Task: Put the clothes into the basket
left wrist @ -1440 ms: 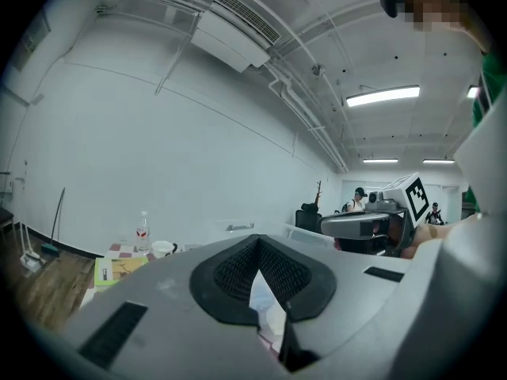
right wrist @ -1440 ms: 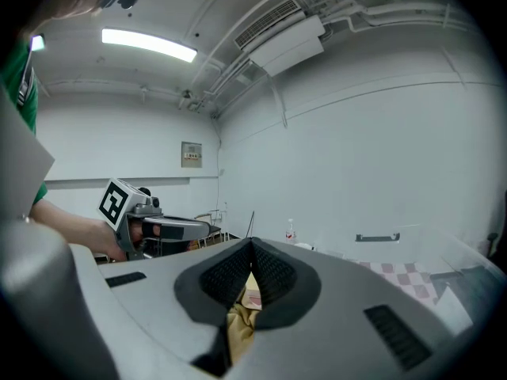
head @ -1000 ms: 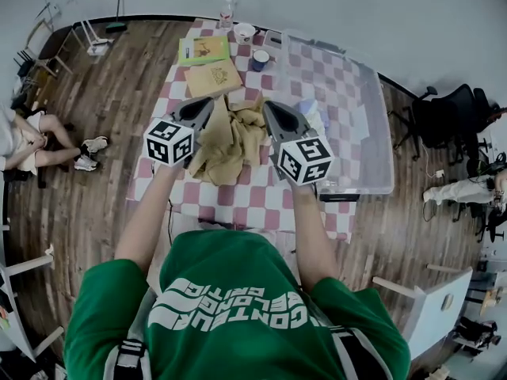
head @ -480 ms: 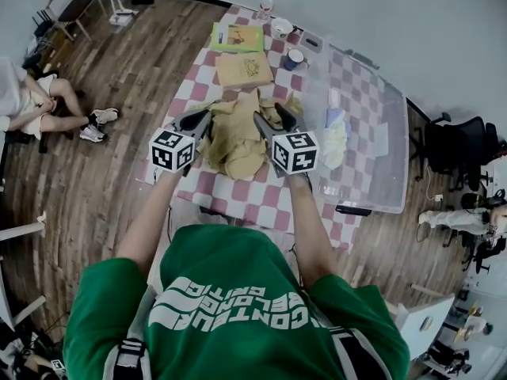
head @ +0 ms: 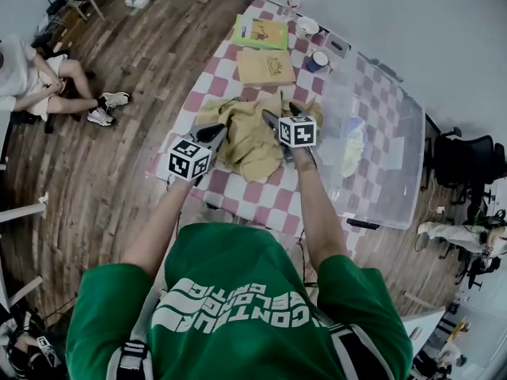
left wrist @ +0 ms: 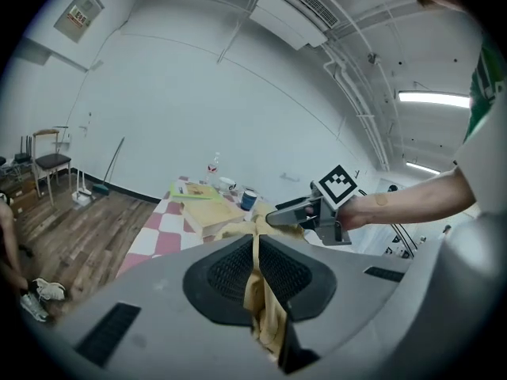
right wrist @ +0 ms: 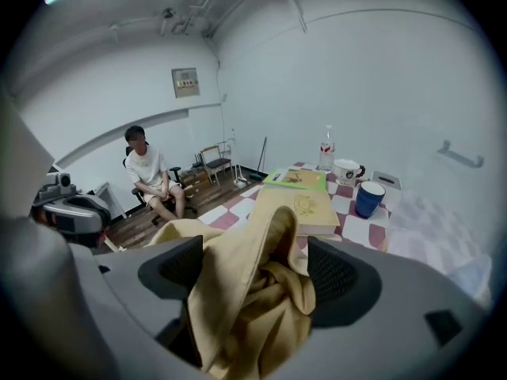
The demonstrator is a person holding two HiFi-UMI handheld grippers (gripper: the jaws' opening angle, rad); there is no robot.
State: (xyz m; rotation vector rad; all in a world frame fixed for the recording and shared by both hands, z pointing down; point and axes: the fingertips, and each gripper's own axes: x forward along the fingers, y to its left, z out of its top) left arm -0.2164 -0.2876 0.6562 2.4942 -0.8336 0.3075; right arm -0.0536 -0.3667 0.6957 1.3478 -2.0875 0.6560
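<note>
Your left gripper point(left wrist: 255, 248): jaws pinched flat on fold of tan garment point(head: 249, 137). Your right gripper point(right wrist: 253, 264): jaws wide, just been opening, cloth bunched loose between them, pads not pressing. Garment heaped at middle of table point(head: 238, 190), between both grippers. Clear bin point(head: 388, 172), likely the basket, along table's right edge, just beyond right gripper. Carry goes rightward; your right hand nearer.

The green T-shirt point(head: 238, 291) carries three lines of bold white lettering on its back, seen upside down in the head view and not surely readable. A framed notice on the white wall point(left wrist: 81, 14) has print too small to read. The tan book point(head: 266, 66) on the checked worktop shows only an emblem.
</note>
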